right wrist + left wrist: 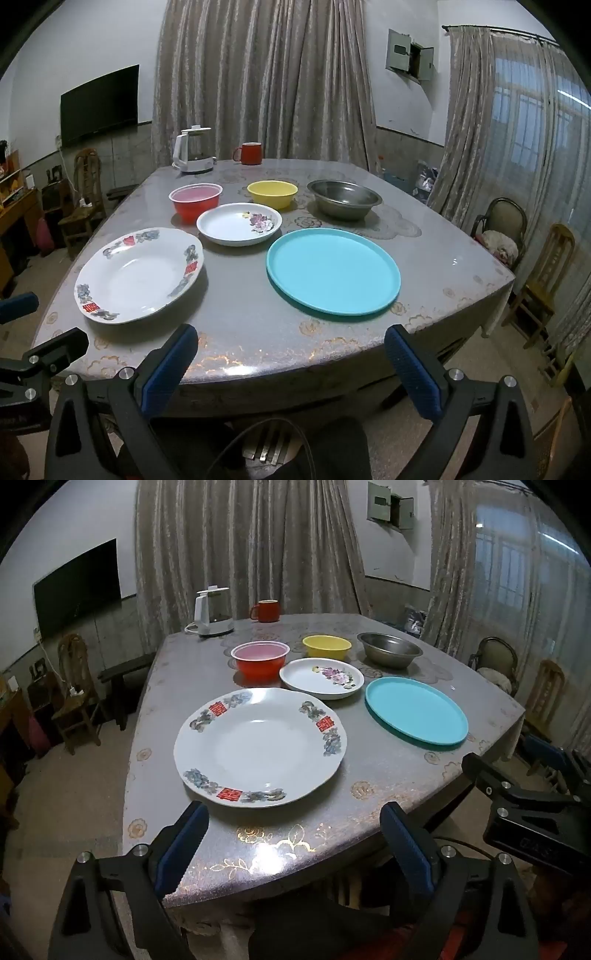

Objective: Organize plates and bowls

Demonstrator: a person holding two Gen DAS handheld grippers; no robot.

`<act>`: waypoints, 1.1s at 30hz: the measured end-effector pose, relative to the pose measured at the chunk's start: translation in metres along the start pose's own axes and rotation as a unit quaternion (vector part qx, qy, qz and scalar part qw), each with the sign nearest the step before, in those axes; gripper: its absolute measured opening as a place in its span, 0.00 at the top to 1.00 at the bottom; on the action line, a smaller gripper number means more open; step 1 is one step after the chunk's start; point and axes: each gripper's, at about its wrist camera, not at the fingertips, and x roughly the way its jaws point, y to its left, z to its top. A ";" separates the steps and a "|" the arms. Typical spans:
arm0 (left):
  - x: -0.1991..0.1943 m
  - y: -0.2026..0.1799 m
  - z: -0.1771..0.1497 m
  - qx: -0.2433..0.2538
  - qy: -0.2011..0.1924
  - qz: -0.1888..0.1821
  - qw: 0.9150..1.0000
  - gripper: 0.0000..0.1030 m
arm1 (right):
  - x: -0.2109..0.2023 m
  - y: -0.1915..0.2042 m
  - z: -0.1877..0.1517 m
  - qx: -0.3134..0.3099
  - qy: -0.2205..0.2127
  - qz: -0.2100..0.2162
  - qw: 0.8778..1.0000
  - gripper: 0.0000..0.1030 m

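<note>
While both tools hang just short of the table's near edge, the left gripper (291, 840) and right gripper (291, 363) stand with blue-padded jaws spread wide and nothing between them, so no sorting step has begun. Just ahead of the left lies the large white floral-rimmed plate (260, 747), ahead of the right the flat turquoise plastic plate (333, 271), with the small white flowered dish (239, 223) between and beyond them. Farthest off sit the red plastic bowl (195, 201), yellow bowl (272, 192) and steel bowl (344, 199); the next move likely calls for reaching forward and closing on one rim for stacking.
</note>
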 end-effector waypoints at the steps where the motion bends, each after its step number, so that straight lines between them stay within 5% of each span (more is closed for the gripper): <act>1: -0.001 -0.003 0.000 0.020 -0.012 0.011 1.000 0.08 | 0.000 0.000 0.000 0.000 -0.001 -0.001 1.000 0.00; 33: 0.001 -0.006 0.003 0.014 -0.002 -0.003 1.000 0.08 | 0.010 -0.006 -0.004 0.007 0.010 0.002 1.000 0.00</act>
